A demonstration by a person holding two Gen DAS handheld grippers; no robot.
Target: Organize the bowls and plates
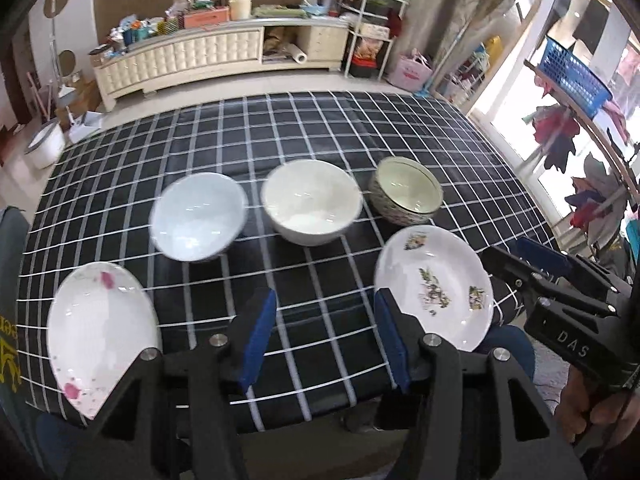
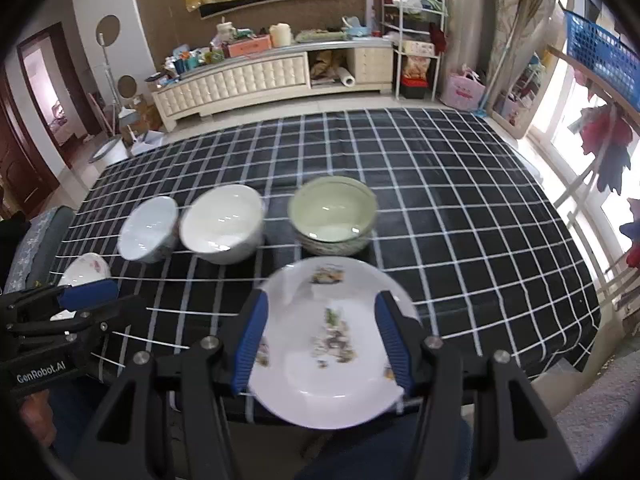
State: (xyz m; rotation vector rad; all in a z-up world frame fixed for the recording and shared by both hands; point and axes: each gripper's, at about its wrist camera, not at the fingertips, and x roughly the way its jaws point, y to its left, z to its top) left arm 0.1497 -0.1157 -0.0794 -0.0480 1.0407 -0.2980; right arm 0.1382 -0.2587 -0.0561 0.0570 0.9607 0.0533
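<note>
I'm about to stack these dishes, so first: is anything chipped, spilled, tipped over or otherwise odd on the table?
Nothing stands out. Three bowls, pale blue, white and patterned green, stand upright and empty in a row. The two plates, pink-flowered and green-sprigged, lie flat near the table's front edge. No chips or spills visible, though the frames are slightly blurred.

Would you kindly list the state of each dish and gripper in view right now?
Pale blue bowl: upright, empty, on the table.
White bowl: upright, empty, beside the blue one.
Green bowl: upright, empty.
Pink-flowered plate: lying flat, near the table edge.
Green-patterned plate: lying flat, not gripped.
Left gripper: open, holding nothing.
Right gripper: open above the green-patterned plate.
</note>
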